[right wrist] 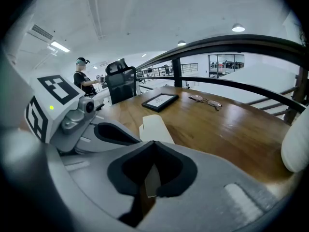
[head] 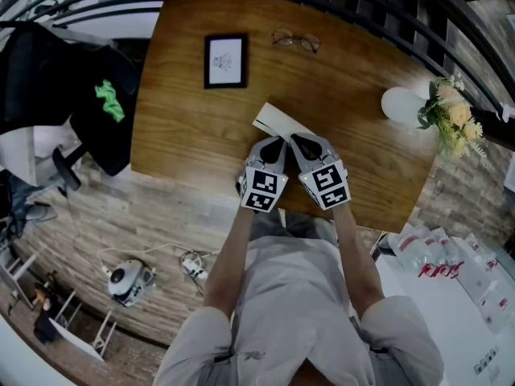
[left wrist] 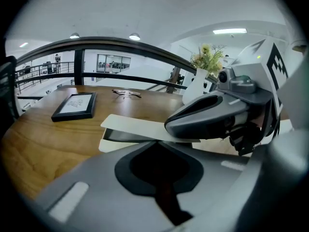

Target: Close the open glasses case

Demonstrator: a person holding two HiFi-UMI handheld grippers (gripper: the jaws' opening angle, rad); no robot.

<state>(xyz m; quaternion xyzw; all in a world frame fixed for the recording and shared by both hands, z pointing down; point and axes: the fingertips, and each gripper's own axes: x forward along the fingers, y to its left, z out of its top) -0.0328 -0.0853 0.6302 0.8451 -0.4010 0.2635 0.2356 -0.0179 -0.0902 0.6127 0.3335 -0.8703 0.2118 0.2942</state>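
The case [head: 278,123] lies on the table [head: 185,127] just ahead of both grippers, not far in from the table's near edge. Its pale lid [left wrist: 135,127] is part open, with a dark gap under it. Beyond the case there is bare wood in front of the grippers. The frame [head: 225,60] lies ahead and to the left, well apart. The glasses [head: 295,39] lie straight ahead by the far edge, and the vase [head: 400,104] is off to the right.

The two grippers sit side by side, nearly touching. The right gripper [right wrist: 152,142] has its jaws together, its tip down on the lid's near end. A pale strip shows in the hollow behind its tips, probably the case below. The left gripper [left wrist: 155,143] is also closed and holds nothing, its tip at the case's near edge just under the lid.
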